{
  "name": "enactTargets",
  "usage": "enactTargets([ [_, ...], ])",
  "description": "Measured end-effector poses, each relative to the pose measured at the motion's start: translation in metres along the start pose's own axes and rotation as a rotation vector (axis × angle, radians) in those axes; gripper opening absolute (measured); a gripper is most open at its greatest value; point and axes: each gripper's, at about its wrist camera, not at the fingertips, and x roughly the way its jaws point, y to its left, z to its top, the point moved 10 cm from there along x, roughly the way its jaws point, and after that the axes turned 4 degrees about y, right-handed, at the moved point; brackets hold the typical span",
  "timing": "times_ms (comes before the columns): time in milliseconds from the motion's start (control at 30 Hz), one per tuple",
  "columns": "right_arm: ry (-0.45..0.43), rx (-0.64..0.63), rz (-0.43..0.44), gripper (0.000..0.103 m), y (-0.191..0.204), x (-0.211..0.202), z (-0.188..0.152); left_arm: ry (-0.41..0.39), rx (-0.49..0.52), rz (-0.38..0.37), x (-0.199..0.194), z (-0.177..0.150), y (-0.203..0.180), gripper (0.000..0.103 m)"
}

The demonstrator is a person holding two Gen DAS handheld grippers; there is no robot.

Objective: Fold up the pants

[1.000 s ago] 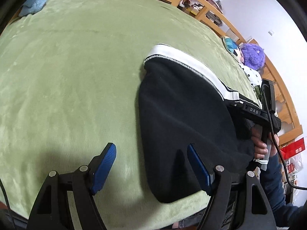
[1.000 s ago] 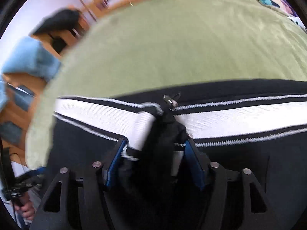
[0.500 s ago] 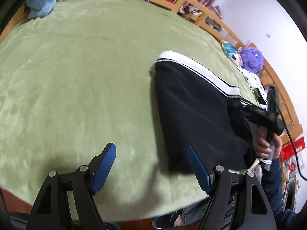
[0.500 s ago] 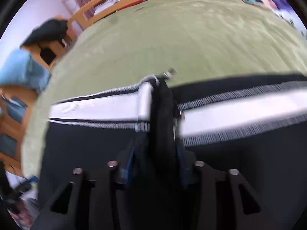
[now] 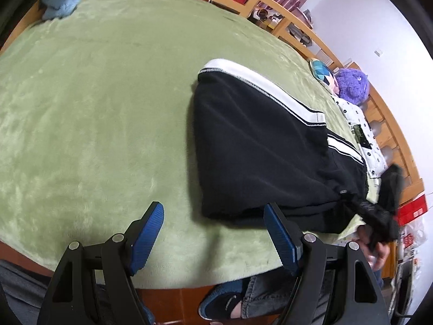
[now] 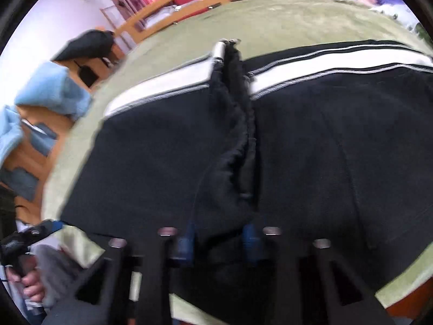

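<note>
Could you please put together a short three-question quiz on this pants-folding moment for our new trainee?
1. True or false: the left claw is shut on the black pants.
2. What does the right claw grip? A) the blue towel B) a bunched fold of the pants C) nothing
3. Fill in: the pants lie on a ____ blanket.

Key: 1 false, it hangs open over the blanket near the pants' edge; 2 B, black fabric sits between its blue fingers; 3 green.
</note>
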Motion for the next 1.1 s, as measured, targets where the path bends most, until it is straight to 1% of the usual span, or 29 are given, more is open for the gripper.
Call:
enactTargets([
  [33, -0.046, 0.0, 0.032, 0.021, 0.0, -0.015, 0.006, -0.009, 0.008, 0.003, -0.002, 0.002, -0.003, 0.075],
  [67, -0.078, -0.011, 0.041, 0.02, 0.003, -0.026, 0.009, -0.017, 0.013, 0.002, -0.005, 0.005, -0.005, 0.075],
  [133, -0.144, -0.017, 0.022, 0.02, -0.003, -0.052, 0.015, -0.024, 0.015, -0.005, -0.009, 0.007, -0.006, 0.075],
  [167, -0.15, -0.009, 0.005, 0.02, -0.009, -0.057, 0.014, -0.025, 0.013, -0.01, -0.009, 0.007, -0.007, 0.075],
  [233, -0.105, 0.005, -0.009, 0.021, -0.023, -0.051, 0.008, -0.026, 0.017, -0.028, -0.008, 0.008, -0.011, 0.075],
  [267, -0.056, 0.01, -0.006, 0.022, -0.028, -0.041, 0.0, -0.026, 0.02, -0.035, -0.006, 0.008, -0.013, 0.075],
  [300, -0.01, 0.017, -0.012, 0.027, -0.03, -0.029, -0.009, -0.026, 0.023, -0.041, -0.002, 0.008, -0.016, 0.075],
  [333, 0.022, 0.024, -0.037, 0.032, -0.034, -0.019, -0.016, -0.02, 0.023, -0.045, 0.003, 0.009, -0.019, 0.075],
  [367, 0.019, 0.011, -0.057, 0.032, -0.034, -0.016, -0.019, -0.01, 0.022, -0.047, 0.009, 0.009, -0.022, 0.075],
  [433, 0.005, -0.031, -0.053, 0.035, -0.028, -0.023, -0.016, 0.002, 0.025, -0.041, 0.02, 0.011, -0.026, 0.075],
  [467, -0.007, -0.029, -0.052, 0.035, -0.028, -0.029, -0.012, 0.003, 0.026, -0.03, 0.023, 0.012, -0.027, 0.075],
  [500, -0.052, -0.006, -0.063, 0.036, -0.031, -0.04, -0.006, 0.005, 0.025, -0.027, 0.028, 0.013, -0.028, 0.075],
  [533, -0.093, 0.009, -0.067, 0.04, -0.031, -0.049, -0.001, 0.007, 0.023, -0.031, 0.03, 0.012, -0.03, 0.075],
  [567, -0.133, 0.017, -0.062, 0.041, -0.03, -0.055, 0.003, 0.015, 0.016, -0.034, 0.035, 0.01, -0.031, 0.075],
  [600, -0.155, 0.009, -0.05, 0.043, -0.027, -0.057, 0.005, 0.024, 0.012, -0.033, 0.04, 0.007, -0.031, 0.075],
  [633, -0.155, -0.007, -0.045, 0.043, -0.023, -0.054, 0.006, 0.034, 0.009, -0.032, 0.045, 0.004, -0.031, 0.075],
  [667, -0.137, -0.032, -0.06, 0.043, -0.022, -0.046, 0.002, 0.044, 0.005, -0.033, 0.051, 0.0, -0.031, 0.074],
  [700, -0.106, -0.049, -0.099, 0.042, -0.027, -0.038, -0.005, 0.059, -0.006, -0.037, 0.059, -0.005, -0.029, 0.074],
  [733, -0.035, -0.074, -0.167, 0.04, -0.031, -0.016, -0.014, 0.072, -0.019, -0.039, 0.066, -0.009, -0.027, 0.074],
  [767, -0.002, -0.091, -0.201, 0.04, -0.035, -0.003, -0.021, 0.08, -0.036, -0.042, 0.071, -0.012, -0.024, 0.073],
  [800, -0.027, -0.101, -0.209, 0.041, -0.034, -0.002, -0.021, 0.071, -0.042, -0.044, 0.073, -0.012, -0.024, 0.074],
  [833, -0.025, -0.11, -0.208, 0.041, -0.036, -0.007, -0.022, 0.062, -0.039, -0.046, 0.072, -0.01, -0.025, 0.074],
  [867, -0.013, -0.114, -0.2, 0.041, -0.034, -0.011, -0.02, 0.062, -0.035, -0.048, 0.072, -0.009, -0.027, 0.074],
  [933, -0.027, -0.079, -0.163, 0.041, -0.037, -0.023, -0.016, 0.056, -0.047, -0.067, 0.072, -0.004, -0.029, 0.072],
  [967, -0.042, -0.048, -0.136, 0.041, -0.038, -0.028, -0.014, 0.054, -0.061, -0.071, 0.073, -0.001, -0.028, 0.07],
  [1033, -0.042, -0.02, -0.108, 0.043, -0.041, -0.034, -0.014, 0.04, -0.071, -0.076, 0.071, 0.005, -0.026, 0.057],
  [1067, -0.035, -0.02, -0.112, 0.043, -0.042, -0.034, -0.016, 0.031, -0.056, -0.082, 0.068, 0.008, -0.026, 0.04],
  [1100, -0.031, -0.022, -0.114, 0.045, -0.042, -0.034, -0.016, 0.024, -0.036, -0.096, 0.063, 0.01, -0.03, 0.03],
])
